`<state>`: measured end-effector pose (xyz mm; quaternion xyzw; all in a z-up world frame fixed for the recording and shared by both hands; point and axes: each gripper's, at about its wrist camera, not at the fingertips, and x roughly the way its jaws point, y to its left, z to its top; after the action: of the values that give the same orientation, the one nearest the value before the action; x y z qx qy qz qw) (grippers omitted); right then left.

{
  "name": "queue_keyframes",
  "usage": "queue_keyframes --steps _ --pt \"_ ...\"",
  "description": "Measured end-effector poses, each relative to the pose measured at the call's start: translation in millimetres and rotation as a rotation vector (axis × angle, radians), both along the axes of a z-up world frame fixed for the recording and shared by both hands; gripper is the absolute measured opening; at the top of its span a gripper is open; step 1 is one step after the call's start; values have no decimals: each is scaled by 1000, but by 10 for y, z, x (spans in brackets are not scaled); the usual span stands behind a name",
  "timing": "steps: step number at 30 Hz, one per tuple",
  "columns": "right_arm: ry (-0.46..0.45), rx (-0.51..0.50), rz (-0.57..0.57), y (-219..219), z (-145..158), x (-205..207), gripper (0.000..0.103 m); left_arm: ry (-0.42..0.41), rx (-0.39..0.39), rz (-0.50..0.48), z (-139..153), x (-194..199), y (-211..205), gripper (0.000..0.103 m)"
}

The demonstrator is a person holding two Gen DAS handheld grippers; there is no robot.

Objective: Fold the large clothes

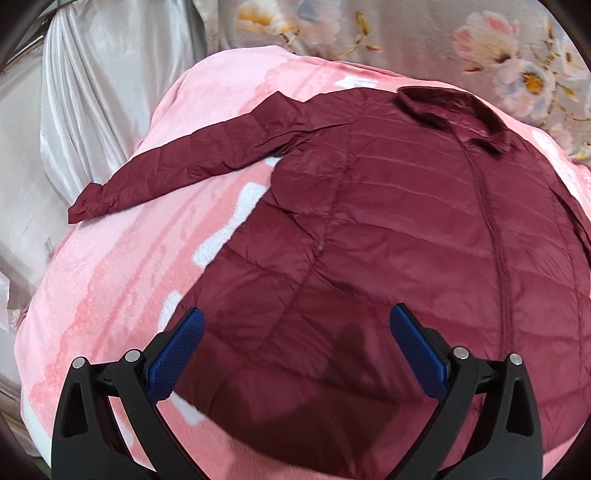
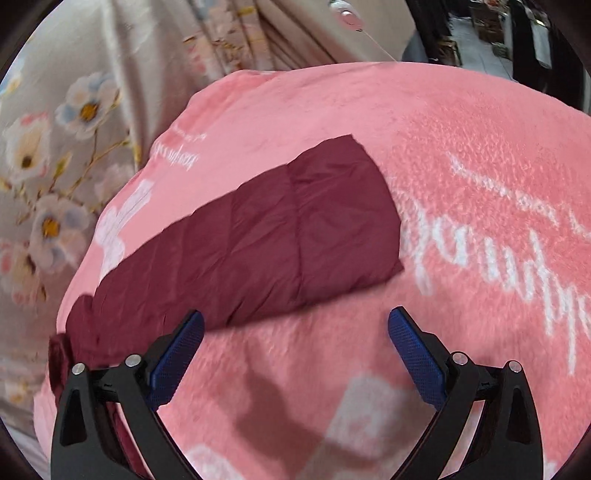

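Note:
A maroon quilted jacket (image 1: 406, 229) lies flat, front up, on a pink blanket (image 1: 110, 280). Its collar (image 1: 454, 110) is at the far side and one sleeve (image 1: 192, 162) stretches out to the left. My left gripper (image 1: 295, 317) is open and empty, hovering over the jacket's lower hem area. In the right wrist view the jacket (image 2: 258, 240) shows as a long quilted panel running from lower left to centre, its end squared off. My right gripper (image 2: 295, 321) is open and empty above the pink blanket (image 2: 443, 166), just beside the panel's near edge.
Floral grey bedding (image 1: 406, 33) lies beyond the blanket, and shiny silver fabric (image 1: 92, 92) hangs at the left. In the right wrist view the floral fabric (image 2: 66, 147) is at the left and a dark room area (image 2: 498, 33) shows at the top right.

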<state>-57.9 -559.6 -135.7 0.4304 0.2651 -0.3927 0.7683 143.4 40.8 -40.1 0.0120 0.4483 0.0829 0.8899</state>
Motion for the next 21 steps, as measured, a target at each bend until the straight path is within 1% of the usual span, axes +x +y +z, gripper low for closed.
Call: queue_keyframes --steps 1,2,3,4,5,6,8,10,12,13,14,17,19,20,21 --pt "8 -21 -20 -43 10 20 87 -2 1 3 -5 35 18 98" --pt "20 -46 -30 -89 27 49 75 -5 3 3 -7 67 35 98" --pt "31 -63 -33 -127 45 107 57 -7 6 8 -7 108 55 98" --pt "42 -82 -30 -170 60 161 46 -7 5 13 -4 142 70 98" --pt "42 -89 -18 -219 77 240 27 -9 4 18 -2 184 91 98" --pt "41 -91 -10 -257 95 305 16 -8 4 25 2 216 103 98" --pt "37 -122 -3 -291 197 454 9 -12 2 35 9 282 141 98" --pt "15 -202 40 -196 459 683 8 -21 11 48 24 357 182 98" --pt "-25 -291 127 48 789 953 8 -25 14 55 32 408 204 98" --pt "-53 -329 191 234 972 1124 7 -28 14 61 35 437 218 98" --pt "-74 -352 240 386 1091 1239 7 -28 13 67 34 468 232 98" --pt "-159 -429 478 1175 1514 1795 7 -23 12 76 12 522 250 98" --pt "-193 -452 615 1670 1641 2088 7 -14 25 79 -26 548 258 98" --pt "-210 -453 691 1963 1671 2241 7 -6 32 81 -57 556 271 98" --pt "-219 -449 744 2176 1677 2346 7 0 34 83 -81 558 288 98"
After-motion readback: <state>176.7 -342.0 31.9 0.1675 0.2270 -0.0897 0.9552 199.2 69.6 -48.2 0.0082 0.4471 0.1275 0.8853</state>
